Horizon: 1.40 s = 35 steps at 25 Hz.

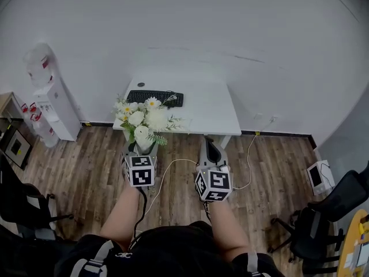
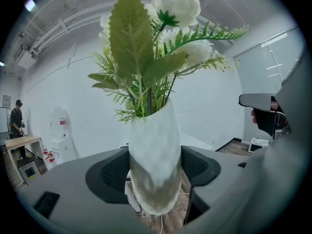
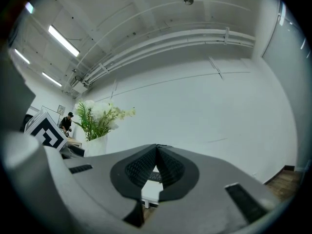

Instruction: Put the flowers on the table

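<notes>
Head view: the left gripper (image 1: 139,153), left of centre, holds a white vase (image 1: 142,138) of flowers (image 1: 145,116) over the wooden floor (image 1: 86,172), at the near left corner of the white desk (image 1: 210,111). A black keyboard (image 1: 154,98) lies on the desk. The right gripper (image 1: 211,149) is just right of centre.

Left gripper view: the jaws grip the vase, one pad pressed on each side; the flowers fill the upper centre.

Right gripper view: the jaws are closed together with nothing between them; the vase and flowers show at mid-left.
</notes>
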Motion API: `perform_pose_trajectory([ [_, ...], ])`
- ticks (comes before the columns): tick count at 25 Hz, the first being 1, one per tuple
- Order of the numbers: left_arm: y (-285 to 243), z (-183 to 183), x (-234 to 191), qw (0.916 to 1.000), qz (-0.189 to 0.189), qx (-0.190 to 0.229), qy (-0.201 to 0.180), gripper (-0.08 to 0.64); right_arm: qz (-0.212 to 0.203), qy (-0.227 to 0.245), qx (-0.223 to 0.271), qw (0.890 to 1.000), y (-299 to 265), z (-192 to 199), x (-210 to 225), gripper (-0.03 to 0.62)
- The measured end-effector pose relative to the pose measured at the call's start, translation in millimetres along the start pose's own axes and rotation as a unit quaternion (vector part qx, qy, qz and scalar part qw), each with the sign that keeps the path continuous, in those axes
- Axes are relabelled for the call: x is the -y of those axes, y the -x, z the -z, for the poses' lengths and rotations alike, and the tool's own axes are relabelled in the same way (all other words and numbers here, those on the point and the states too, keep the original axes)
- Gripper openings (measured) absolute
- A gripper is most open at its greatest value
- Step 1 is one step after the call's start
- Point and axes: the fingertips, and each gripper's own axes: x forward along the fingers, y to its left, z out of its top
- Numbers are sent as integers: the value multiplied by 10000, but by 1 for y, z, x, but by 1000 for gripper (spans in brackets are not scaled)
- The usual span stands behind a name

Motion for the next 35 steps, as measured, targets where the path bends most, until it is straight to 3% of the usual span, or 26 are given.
perform_pose_trajectory([
  [8, -33, -4, -3, 9999, 102, 87, -64, 342, 83, -19, 18, 10000, -31, 14, 12, 5],
  [17, -97, -25, -25, 9998, -145, 92, -69, 342, -131, -88, 71, 9998, -111, 29, 29, 5],
  [35, -357, -81, -4, 9990, -338, -284, -68, 342, -423, -613, -309, 9967, -356, 91, 168, 5],
])
